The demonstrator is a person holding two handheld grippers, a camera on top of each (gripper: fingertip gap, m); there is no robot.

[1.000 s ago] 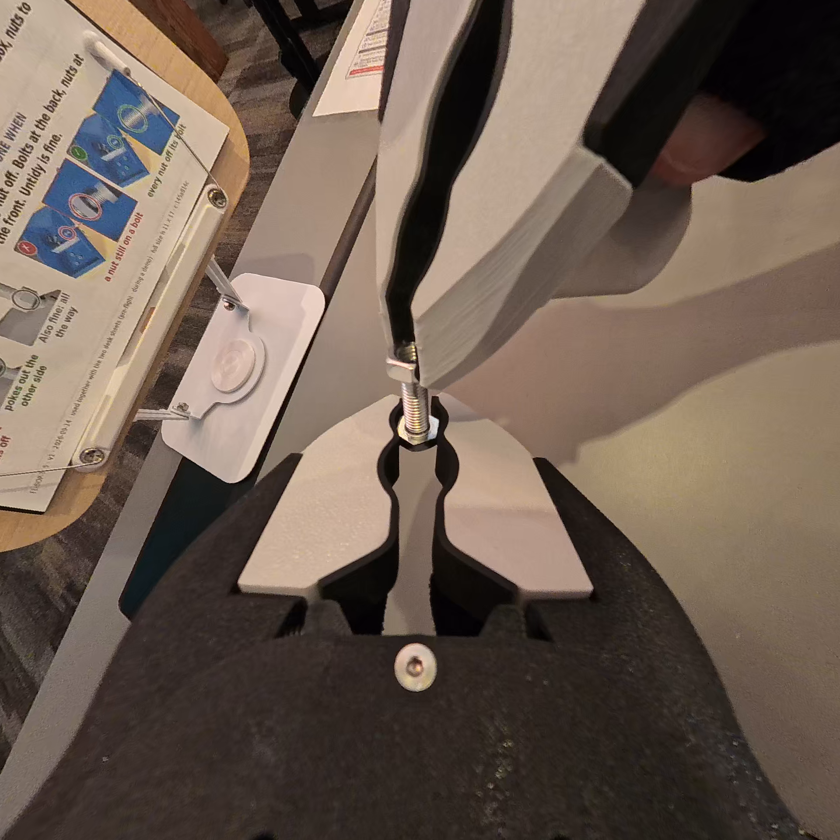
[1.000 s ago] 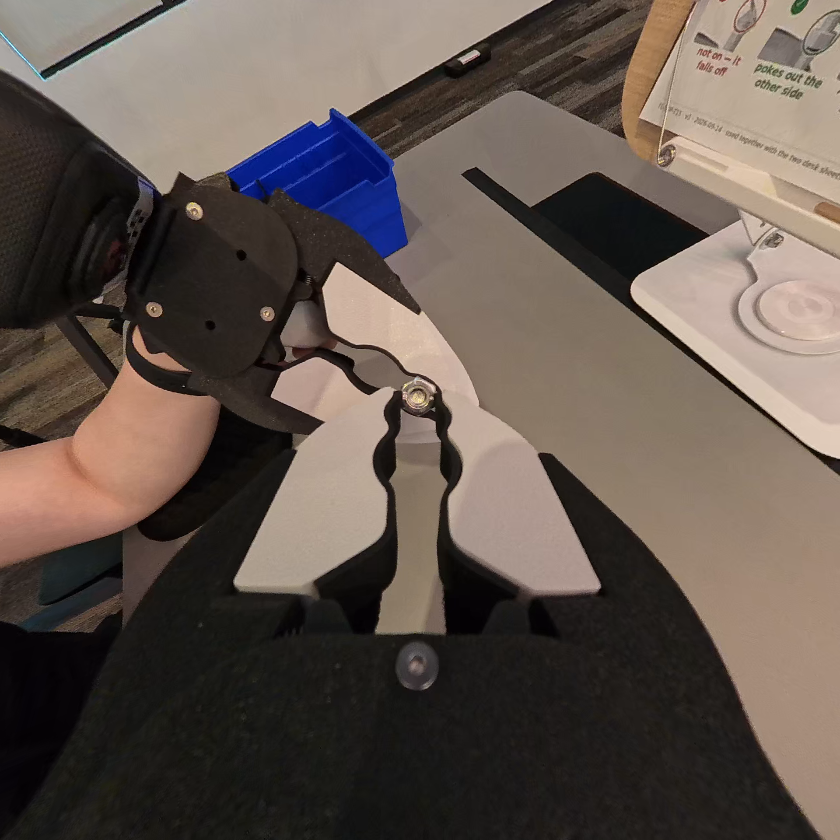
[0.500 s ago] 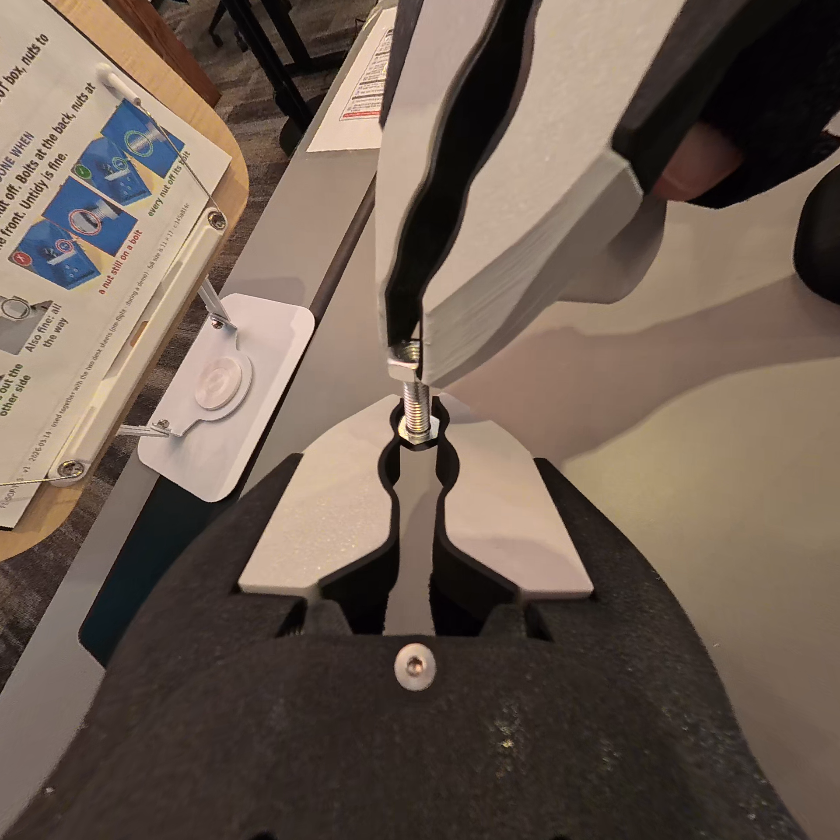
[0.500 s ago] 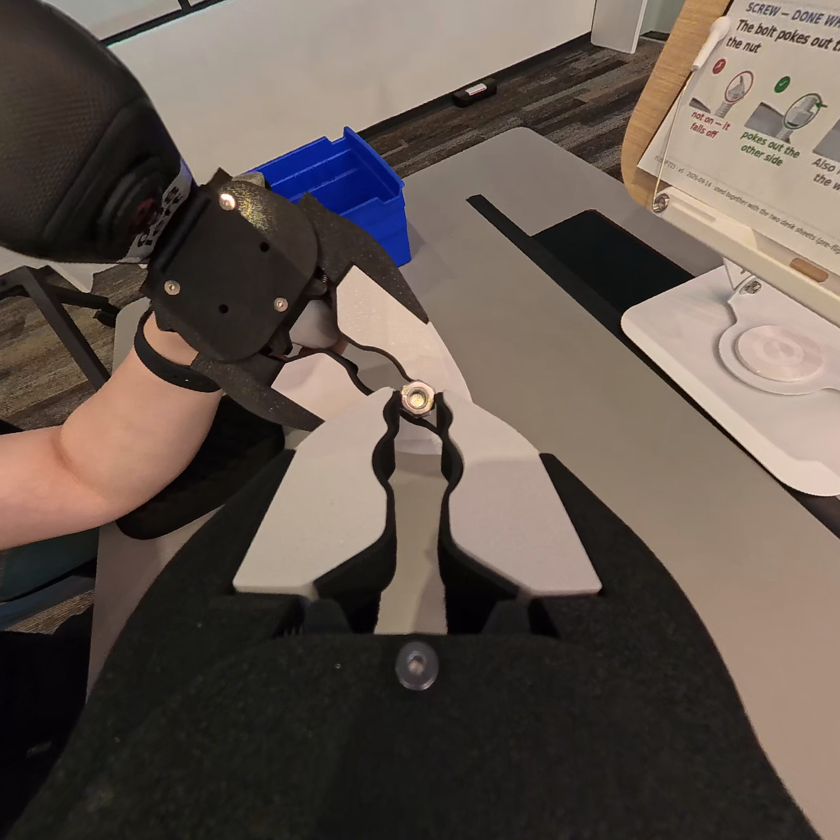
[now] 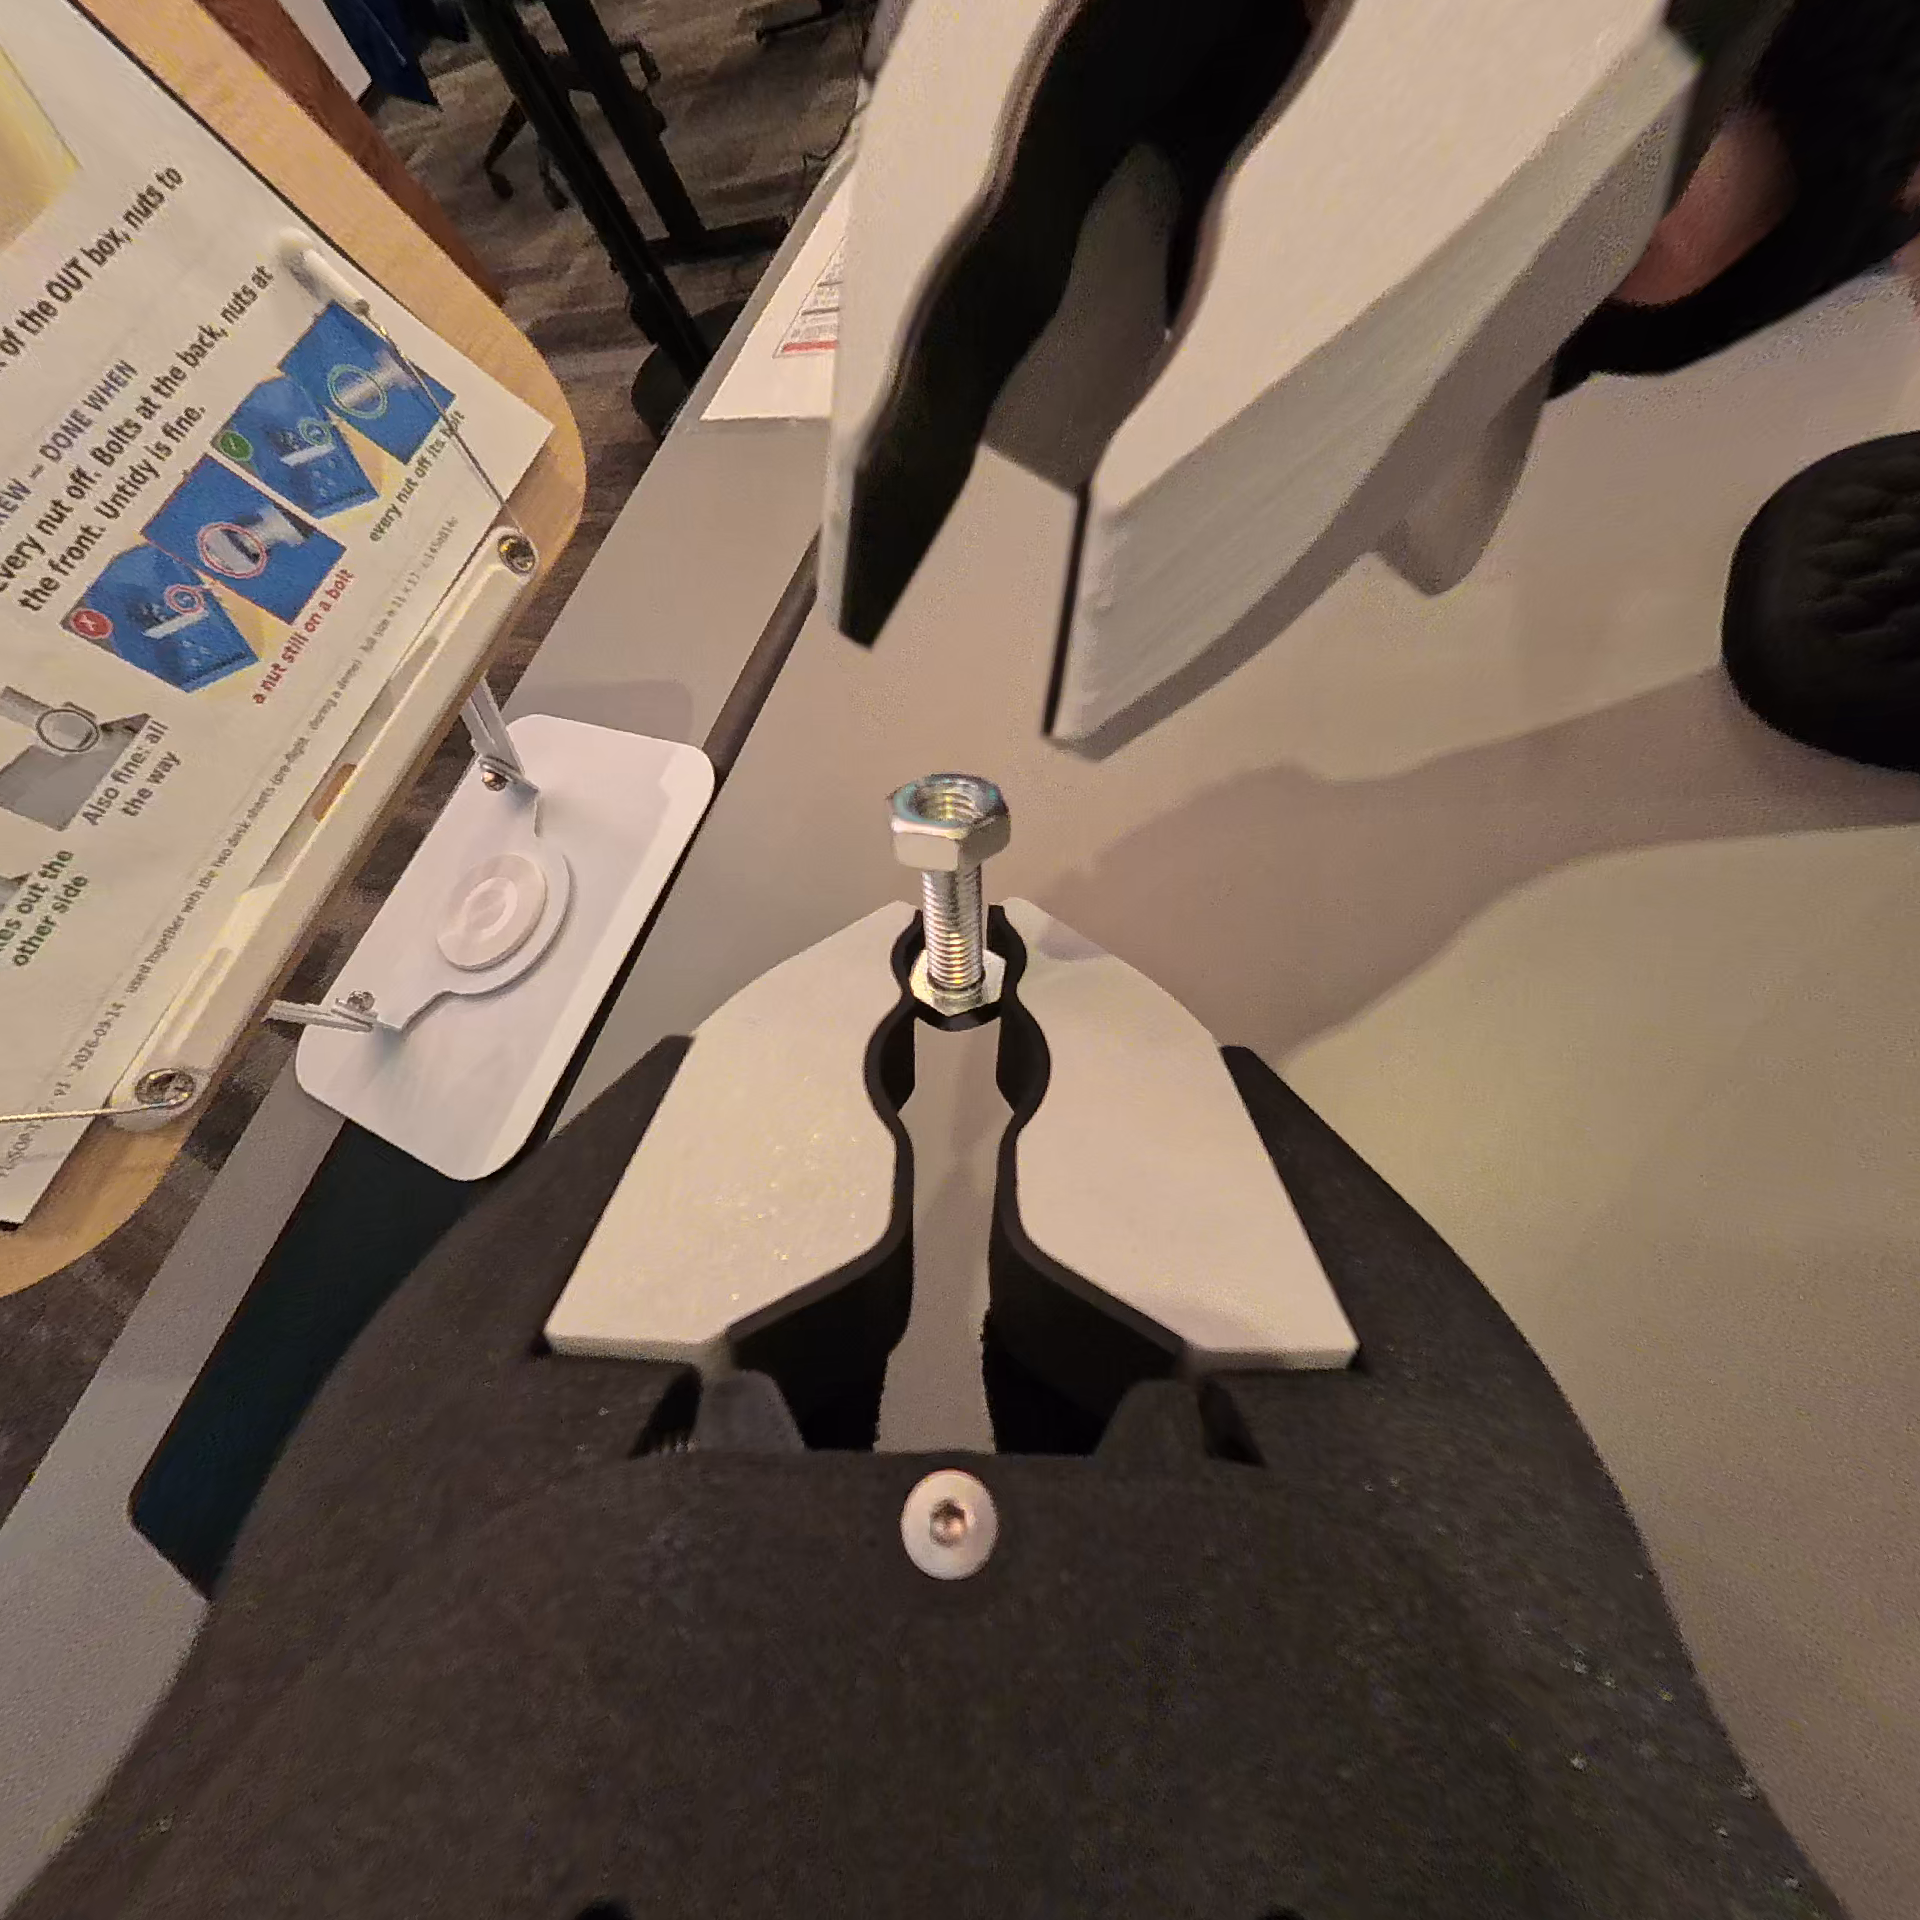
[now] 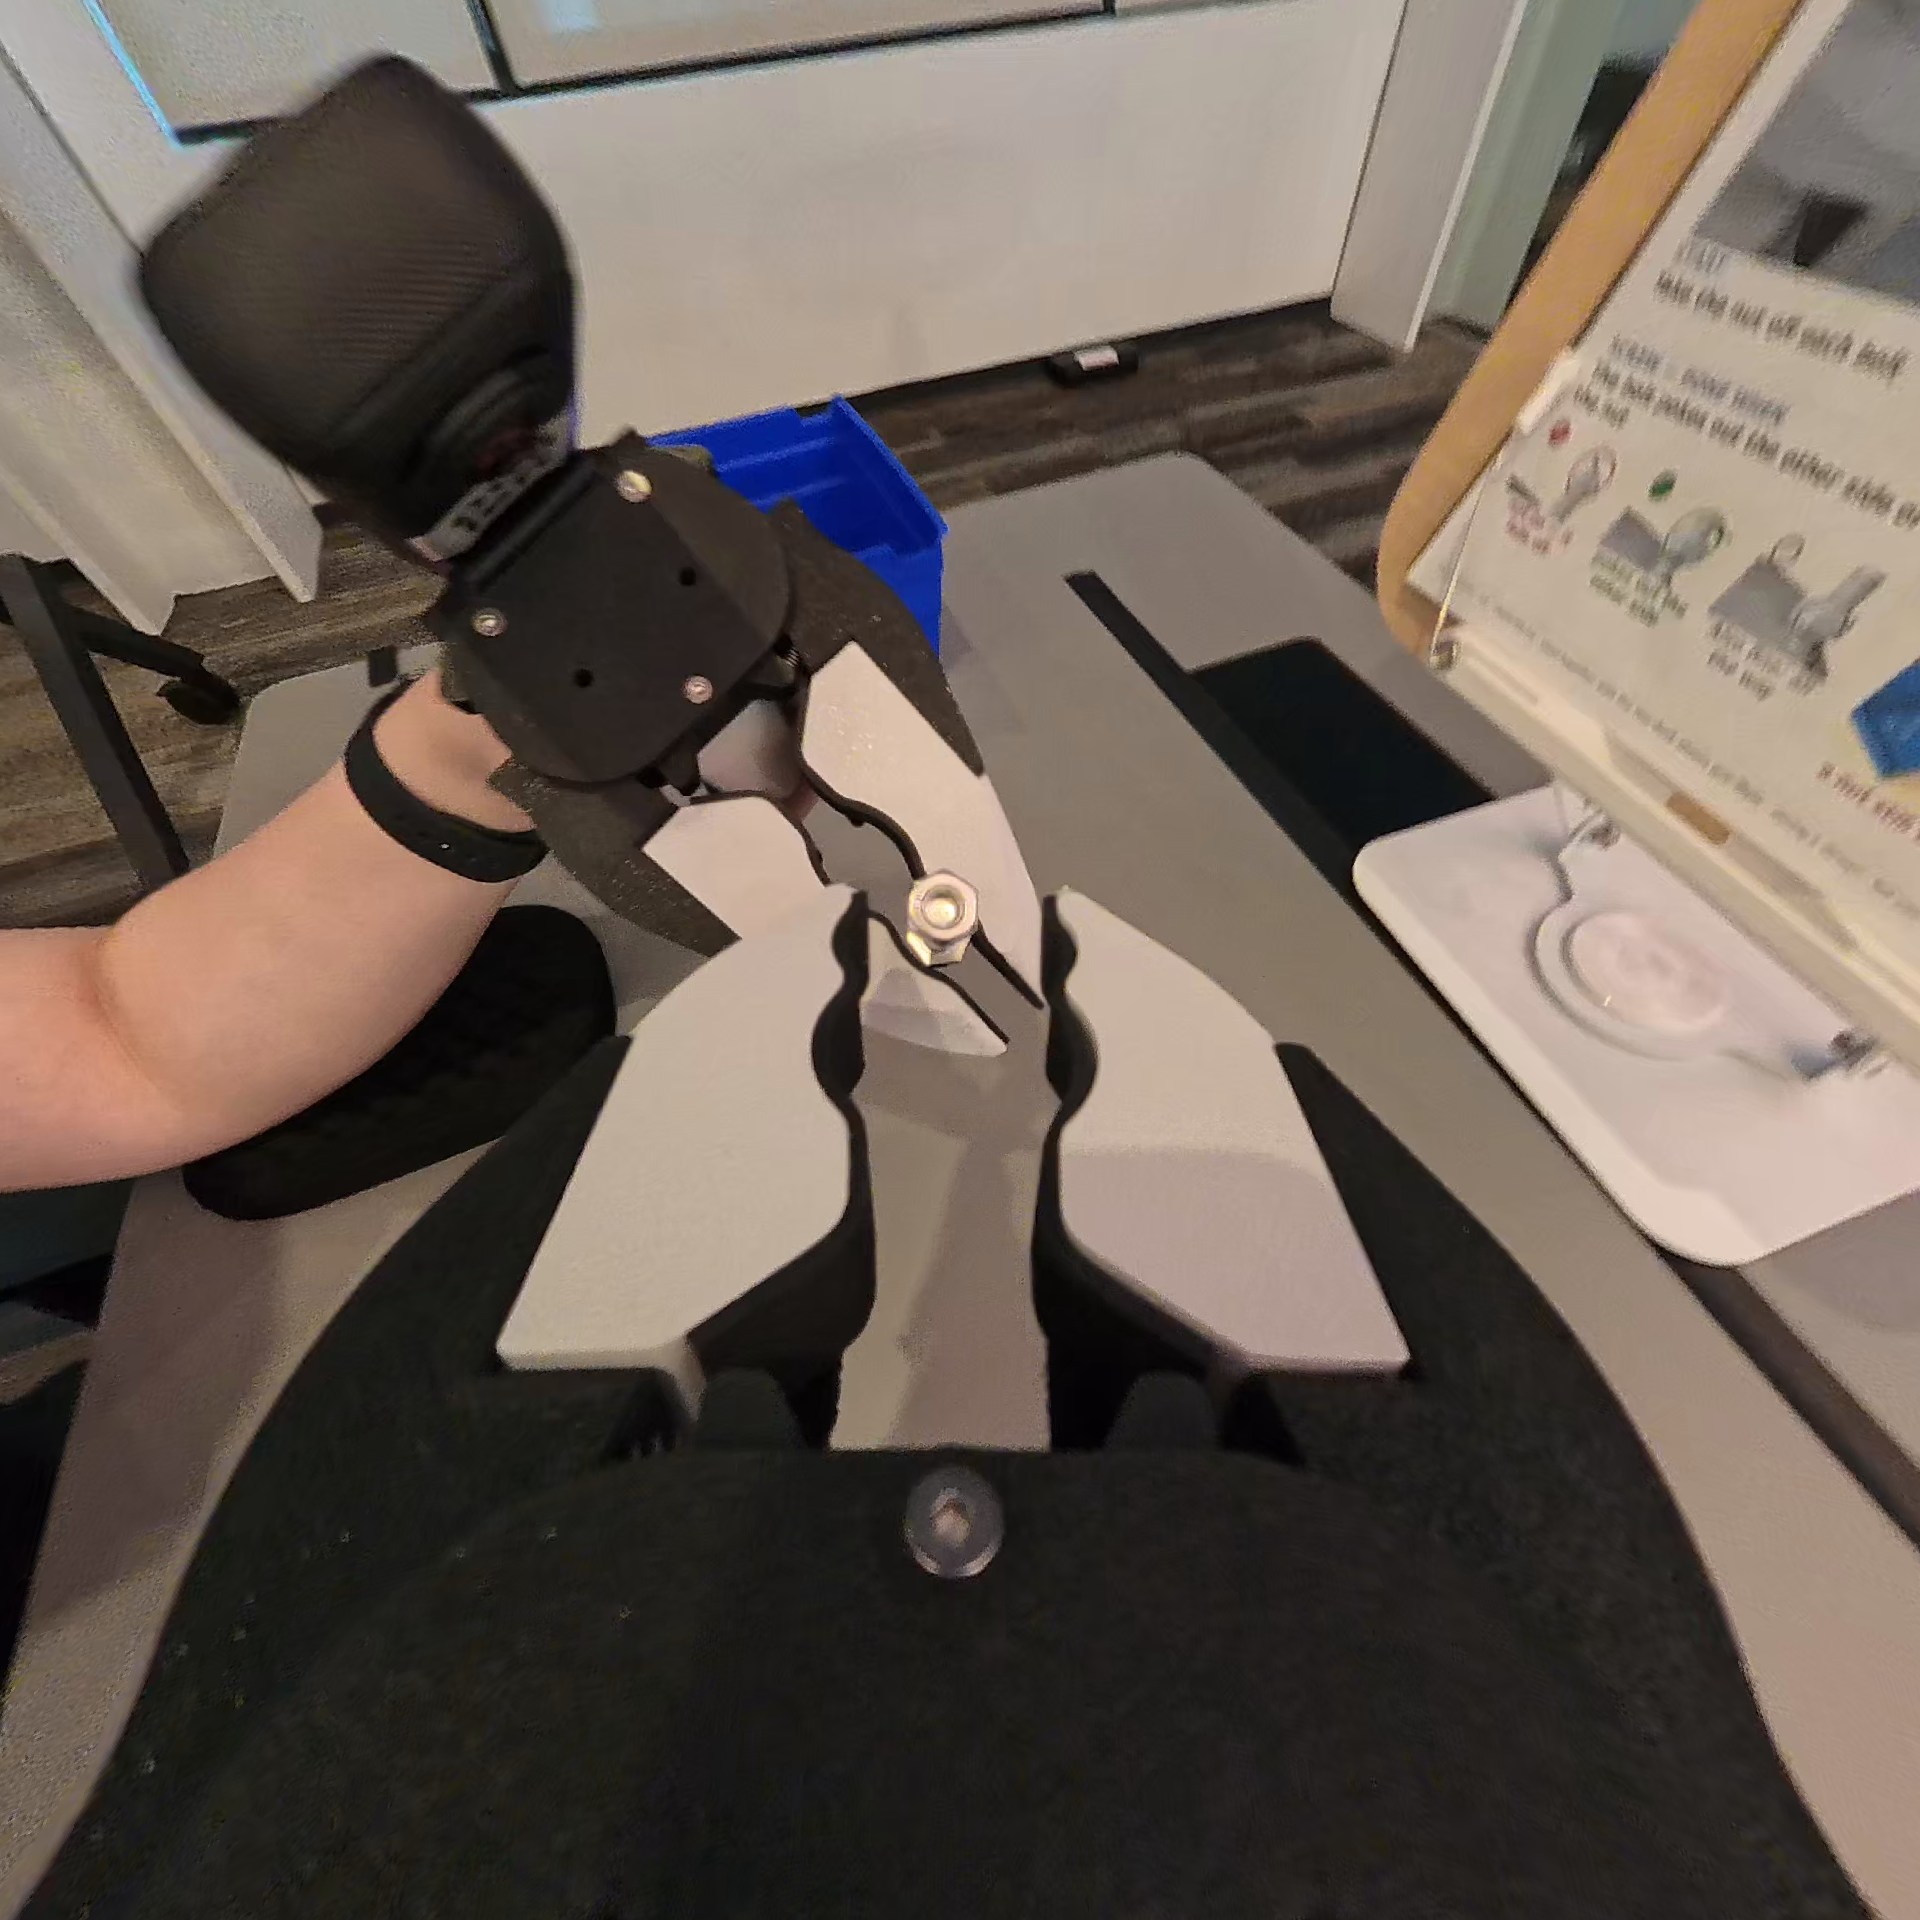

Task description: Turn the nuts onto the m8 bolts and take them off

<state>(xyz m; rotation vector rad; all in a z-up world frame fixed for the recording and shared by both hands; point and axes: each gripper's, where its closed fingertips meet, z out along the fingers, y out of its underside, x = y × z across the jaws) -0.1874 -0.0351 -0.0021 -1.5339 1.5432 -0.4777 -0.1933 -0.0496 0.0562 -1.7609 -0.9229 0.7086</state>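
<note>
Left gripper (image 5: 954, 961) jaws clenched on bolt (image 5: 953, 935) head, nut (image 5: 949, 828) at bolt's tip, right gripper (image 6: 951, 951) jaws released above nut, blue bin (image 6: 831, 488) behind, contents hidden.

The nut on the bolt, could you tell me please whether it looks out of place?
Slightly: the nut sits only on the very tip of the bolt, barely threaded. Left gripper clamps the bolt's head; right gripper is open.

Left gripper (image 5: 954, 966): pale grey wavy-edged fingers, black foam body, silver screw.
My wrist: black band (image 6: 436, 821), left of frame.
</note>
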